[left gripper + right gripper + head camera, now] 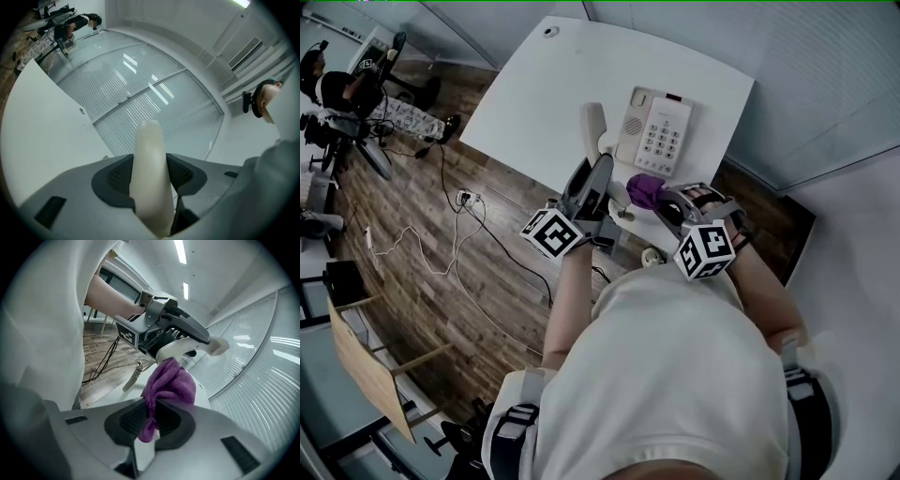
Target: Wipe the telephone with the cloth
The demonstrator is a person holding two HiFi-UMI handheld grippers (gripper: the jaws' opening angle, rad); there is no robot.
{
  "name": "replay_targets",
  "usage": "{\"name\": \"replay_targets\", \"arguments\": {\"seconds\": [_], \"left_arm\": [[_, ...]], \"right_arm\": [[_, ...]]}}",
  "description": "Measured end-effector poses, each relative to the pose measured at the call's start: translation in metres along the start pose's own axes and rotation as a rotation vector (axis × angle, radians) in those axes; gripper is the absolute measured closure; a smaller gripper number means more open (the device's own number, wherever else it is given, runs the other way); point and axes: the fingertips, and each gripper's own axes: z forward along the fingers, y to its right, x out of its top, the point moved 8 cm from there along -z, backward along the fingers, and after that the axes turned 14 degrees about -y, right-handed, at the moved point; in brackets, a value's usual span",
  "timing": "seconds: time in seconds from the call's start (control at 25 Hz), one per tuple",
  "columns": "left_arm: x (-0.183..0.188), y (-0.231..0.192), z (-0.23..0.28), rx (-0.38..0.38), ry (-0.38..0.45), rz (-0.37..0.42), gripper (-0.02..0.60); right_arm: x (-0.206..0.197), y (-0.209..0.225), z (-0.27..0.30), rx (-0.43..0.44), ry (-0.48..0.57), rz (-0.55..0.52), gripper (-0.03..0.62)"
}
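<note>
Head view: my left gripper [592, 183] holds the cream handset [593, 127] lifted off the telephone [656, 133], whose keypad base sits on the white table [534, 89] near its front edge. My right gripper [673, 202] is just right of the left one. The purple cloth [645, 190] is bunched at its tip, between the two grippers and just in front of the base. Left gripper view: my jaws stand wide and are closed on the handset. Both ribbed pads [112, 178] press its sides, and its rounded end projects upward beyond them. Right gripper view: my jaws are closed on a fold of the cloth, and the rest bulges out past the tips. The bunch reaches the underside of the handset held in the left gripper; whether it touches cannot be determined. A coiled cord [132, 377] runs below the handset, beside the table edge.
</note>
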Motion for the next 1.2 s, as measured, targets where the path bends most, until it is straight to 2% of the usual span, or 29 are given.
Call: {"name": "replay_targets", "arguments": {"seconds": [0.36, 0.48, 0.8, 1.08, 1.2], "left_arm": [[0.001, -0.013, 0.014, 0.066, -0.05, 0.044, 0.356], [-0.001, -0.024, 0.026, 0.119, -0.086, 0.073, 0.356], [0.0, -0.034, 0.046, 0.321, -0.218, 0.206, 0.356], [-0.008, -0.055, 0.078, 0.391, -0.323, 0.288, 0.356], [-0.014, -0.062, 0.091, 0.43, -0.376, 0.32, 0.356]], "right_arm": [[-0.02, 0.023, 0.002, 0.004, 0.015, 0.188, 0.549], [-0.029, 0.032, 0.008, 0.012, 0.019, 0.259, 0.549], [-0.039, 0.051, 0.001, 0.025, 0.037, 0.465, 0.549], [-0.054, 0.064, 0.003, 0.052, 0.09, 0.633, 0.549], [-0.059, 0.067, 0.003, 0.061, 0.099, 0.672, 0.549]]}}
